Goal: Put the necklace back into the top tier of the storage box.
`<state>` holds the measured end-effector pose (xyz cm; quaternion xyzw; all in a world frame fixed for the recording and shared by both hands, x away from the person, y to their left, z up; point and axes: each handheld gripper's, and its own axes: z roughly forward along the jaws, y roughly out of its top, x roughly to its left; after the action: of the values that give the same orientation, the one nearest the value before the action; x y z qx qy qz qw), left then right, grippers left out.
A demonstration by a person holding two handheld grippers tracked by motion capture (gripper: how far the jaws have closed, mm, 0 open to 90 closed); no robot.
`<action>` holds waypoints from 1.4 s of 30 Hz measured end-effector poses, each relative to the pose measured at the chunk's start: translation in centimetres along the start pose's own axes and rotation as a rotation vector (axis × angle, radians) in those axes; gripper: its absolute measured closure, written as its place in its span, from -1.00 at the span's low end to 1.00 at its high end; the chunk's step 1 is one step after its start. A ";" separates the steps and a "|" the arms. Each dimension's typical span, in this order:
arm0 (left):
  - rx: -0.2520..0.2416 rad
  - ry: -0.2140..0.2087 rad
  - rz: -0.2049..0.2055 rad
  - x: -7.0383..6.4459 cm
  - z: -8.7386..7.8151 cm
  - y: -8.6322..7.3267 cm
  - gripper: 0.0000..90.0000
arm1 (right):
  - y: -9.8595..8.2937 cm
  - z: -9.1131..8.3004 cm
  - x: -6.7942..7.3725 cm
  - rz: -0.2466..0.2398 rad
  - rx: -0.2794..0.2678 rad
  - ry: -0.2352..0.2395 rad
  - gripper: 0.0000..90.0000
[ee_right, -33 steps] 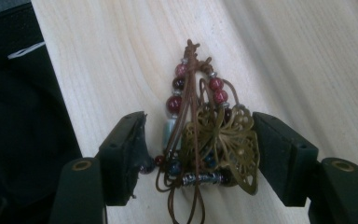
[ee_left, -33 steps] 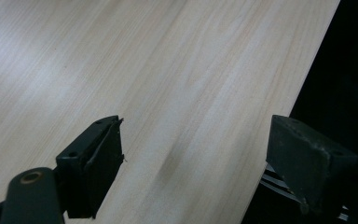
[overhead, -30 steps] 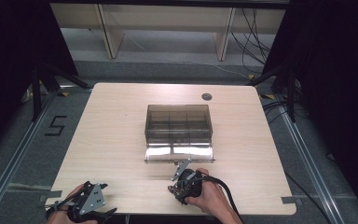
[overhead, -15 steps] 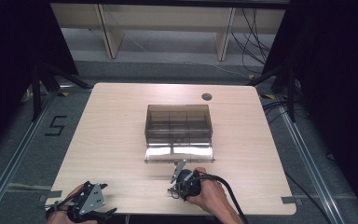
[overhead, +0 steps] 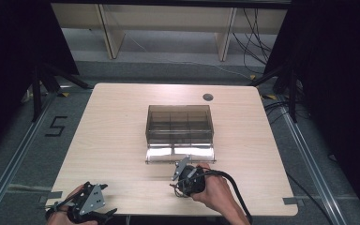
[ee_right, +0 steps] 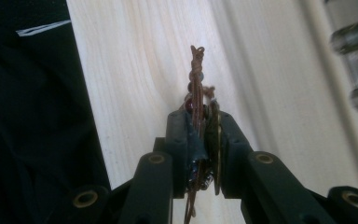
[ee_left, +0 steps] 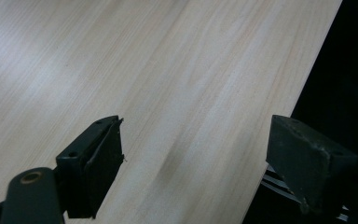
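Clamping a thin reddish-brown cord with small beads (ee_right: 196,88), the right hand-held gripper (ee_right: 200,126) has its 2 black jaws pressed tight together on it, with a strand sticking up past the tips toward 12 o'clock and more of it hanging down between the jaws. From the high view this right hand-held gripper (overhead: 183,177) sits in the person's hand at about 6 o'clock on the worktop (overhead: 117,136), with the cord (overhead: 176,186) dangling at its tip just above the wood. Just beyond it, toward 12 o'clock, stands a smoky clear plastic organiser box (overhead: 179,123) with several compartments, its lid (overhead: 180,153) folded open and lying flat on the near side. A small round dark disc (overhead: 208,97) lies near the far edge at about 1 o'clock. Over at 7 o'clock, well apart, the left hand-held gripper (overhead: 93,206) rests near the worktop's corner, its jaws spread wide and holding nothing in the left gripper view (ee_left: 200,158).
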<state>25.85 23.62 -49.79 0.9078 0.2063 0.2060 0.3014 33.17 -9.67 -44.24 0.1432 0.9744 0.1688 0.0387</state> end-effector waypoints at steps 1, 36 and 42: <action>0.000 0.000 0.000 0.0 0.0 0.0 -0.60 | 0.0 0.0 0.0 0.000 0.000 0.000 0.74; -0.003 -0.003 -0.003 0.1 -0.1 0.0 -0.60 | 4.2 -7.7 -1.0 -0.110 0.024 0.027 0.74; 0.006 0.005 0.002 0.1 -0.1 0.0 -0.60 | 4.9 -9.2 -1.4 -0.092 0.028 0.029 0.74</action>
<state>25.89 23.73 -49.65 0.9084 0.2068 0.2081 0.2980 34.65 -8.58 -33.94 0.0962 0.9827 0.1554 0.0303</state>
